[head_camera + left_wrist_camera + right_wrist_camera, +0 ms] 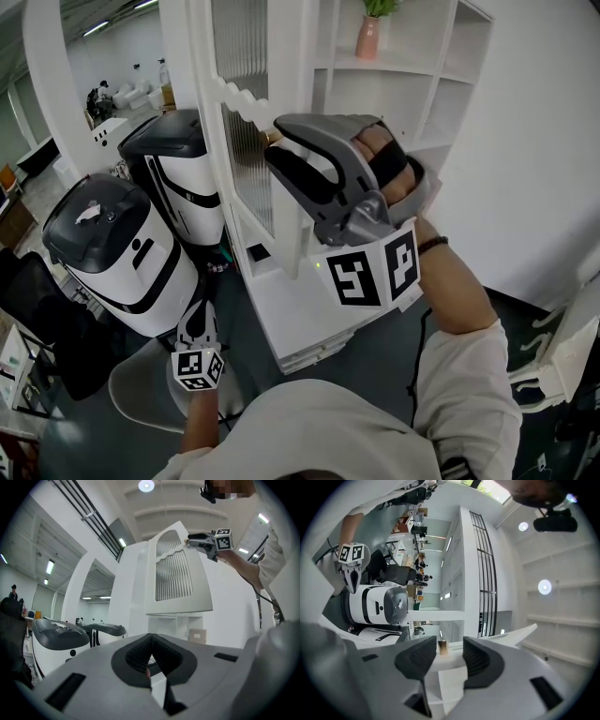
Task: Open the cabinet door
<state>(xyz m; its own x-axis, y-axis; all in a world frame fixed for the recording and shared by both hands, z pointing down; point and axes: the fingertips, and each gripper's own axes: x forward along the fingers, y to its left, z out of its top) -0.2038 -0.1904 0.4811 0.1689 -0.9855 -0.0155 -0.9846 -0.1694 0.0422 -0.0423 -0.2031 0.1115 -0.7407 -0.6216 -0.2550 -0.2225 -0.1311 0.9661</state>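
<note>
The white cabinet door (246,141) with ribbed glass stands swung out from the cabinet (309,309); in the left gripper view the door (176,573) shows from outside. My right gripper (275,150) is at the door's free edge, by a small brass knob (271,137). In the right gripper view the knob (442,647) sits between the jaws of my right gripper (449,652), which stand open with their pads clear of it. My left gripper (199,317) hangs low at the left, shut and empty, its pads (140,656) meeting at the tips.
Two white-and-black machines (112,248) (178,173) stand left of the cabinet. A pink vase with a plant (368,36) sits on an upper shelf. A pale round seat (141,389) lies below my left hand. A white wall (534,141) is to the right.
</note>
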